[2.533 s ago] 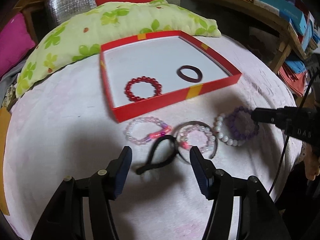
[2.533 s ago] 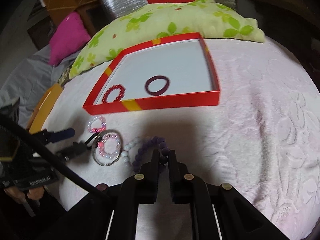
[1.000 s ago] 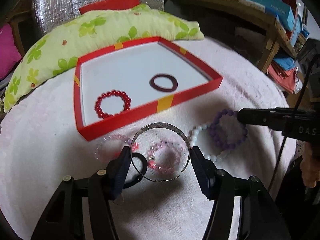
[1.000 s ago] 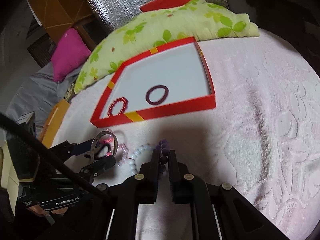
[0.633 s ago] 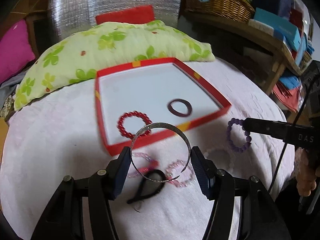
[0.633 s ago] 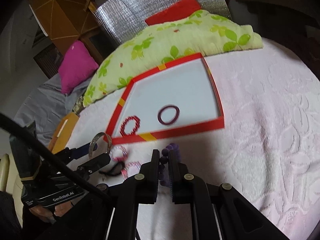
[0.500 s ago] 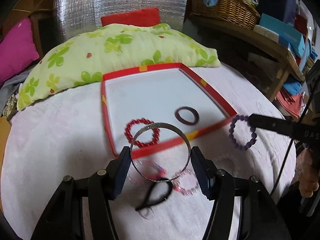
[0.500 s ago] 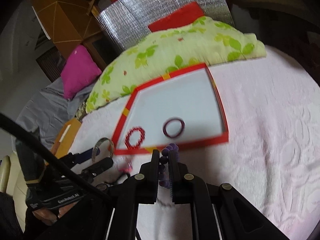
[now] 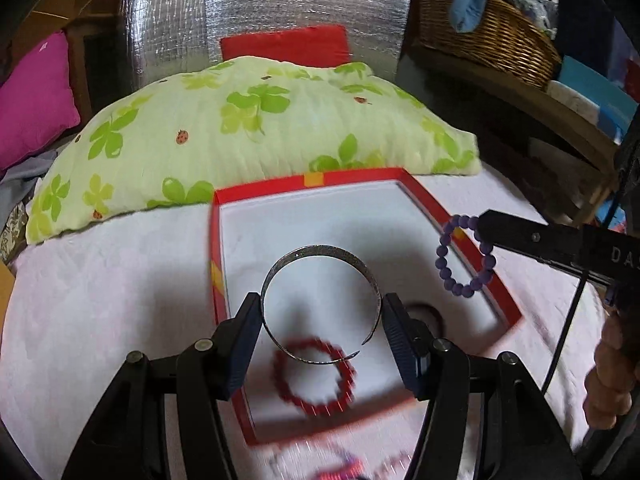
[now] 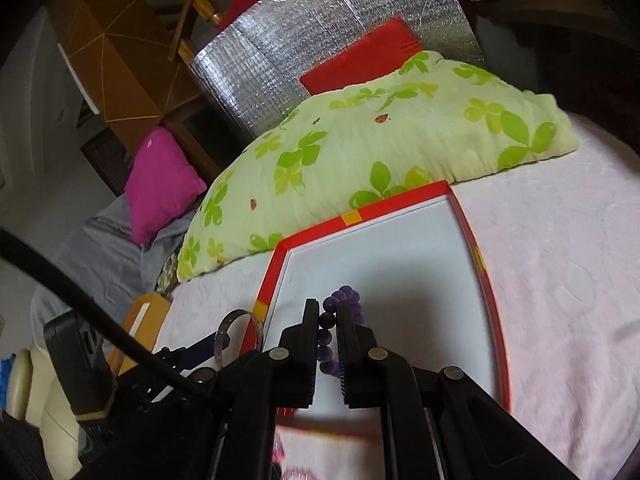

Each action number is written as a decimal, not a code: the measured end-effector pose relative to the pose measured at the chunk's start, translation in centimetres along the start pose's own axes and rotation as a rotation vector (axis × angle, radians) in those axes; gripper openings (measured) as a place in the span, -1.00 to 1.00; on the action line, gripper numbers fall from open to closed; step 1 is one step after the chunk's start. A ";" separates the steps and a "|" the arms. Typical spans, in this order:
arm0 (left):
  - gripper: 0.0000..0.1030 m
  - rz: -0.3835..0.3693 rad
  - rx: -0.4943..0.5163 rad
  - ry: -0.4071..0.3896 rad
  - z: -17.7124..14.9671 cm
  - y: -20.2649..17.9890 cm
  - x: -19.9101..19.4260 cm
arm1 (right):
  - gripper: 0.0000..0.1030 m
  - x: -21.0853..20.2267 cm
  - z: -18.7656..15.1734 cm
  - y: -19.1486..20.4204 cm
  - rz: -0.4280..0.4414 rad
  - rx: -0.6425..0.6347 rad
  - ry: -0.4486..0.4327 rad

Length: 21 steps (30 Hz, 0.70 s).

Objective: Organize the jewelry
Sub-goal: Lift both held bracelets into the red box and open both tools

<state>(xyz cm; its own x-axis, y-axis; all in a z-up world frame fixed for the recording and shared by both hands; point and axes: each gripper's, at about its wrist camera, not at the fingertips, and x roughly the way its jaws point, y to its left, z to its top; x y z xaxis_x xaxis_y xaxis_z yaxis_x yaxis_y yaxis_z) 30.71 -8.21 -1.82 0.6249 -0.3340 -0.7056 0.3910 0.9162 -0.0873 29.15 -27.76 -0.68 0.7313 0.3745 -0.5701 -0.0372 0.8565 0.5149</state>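
A silver open bangle (image 9: 320,250) is pinched between the blue pads of my left gripper (image 9: 320,312), hanging over the white floor of the red box tray (image 9: 360,176). Below it in the tray lie a red bead bracelet (image 9: 304,406) and a dark maroon ring (image 9: 434,316), half hidden by a finger. My right gripper (image 10: 328,308) is shut on a purple bead bracelet (image 10: 346,292), which dangles over the tray's right rim (image 9: 460,288). The right wrist view also shows the bangle (image 10: 222,336) at lower left.
Blurred pink bead bracelets (image 9: 344,468) lie on the pale pink blanket in front of the tray. A green floral pillow (image 9: 248,120) sits against the tray's far side. A pink cushion (image 9: 28,100) is at left, a wicker basket (image 9: 488,40) on a shelf at right.
Both grippers rose from the blanket and moved forward over the tray. The left one carried the bangle along, the right one the purple bracelet. The other bracelets stayed on the blanket.
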 end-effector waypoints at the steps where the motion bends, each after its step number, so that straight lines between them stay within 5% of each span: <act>1: 0.21 0.007 -0.006 0.001 0.3 0.2 0.5 | -0.81 0.7 0.3 -0.2 0.002 0.008 0.005; 12: 0.22 0.051 0.010 0.129 1.0 0.6 6.5 | -0.76 7.0 1.8 -2.5 -0.060 0.049 0.066; 21: 0.23 0.078 0.036 0.126 0.6 0.5 4.3 | -0.60 4.8 1.9 -4.3 -0.151 0.057 0.052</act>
<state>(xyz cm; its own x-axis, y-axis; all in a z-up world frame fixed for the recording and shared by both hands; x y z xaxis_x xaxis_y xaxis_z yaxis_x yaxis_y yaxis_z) 34.02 -9.33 -4.47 0.5653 -0.2294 -0.7924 0.3696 0.9292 -0.0054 34.14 -30.32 -4.38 0.6893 0.2626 -0.6752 0.1098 0.8834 0.4556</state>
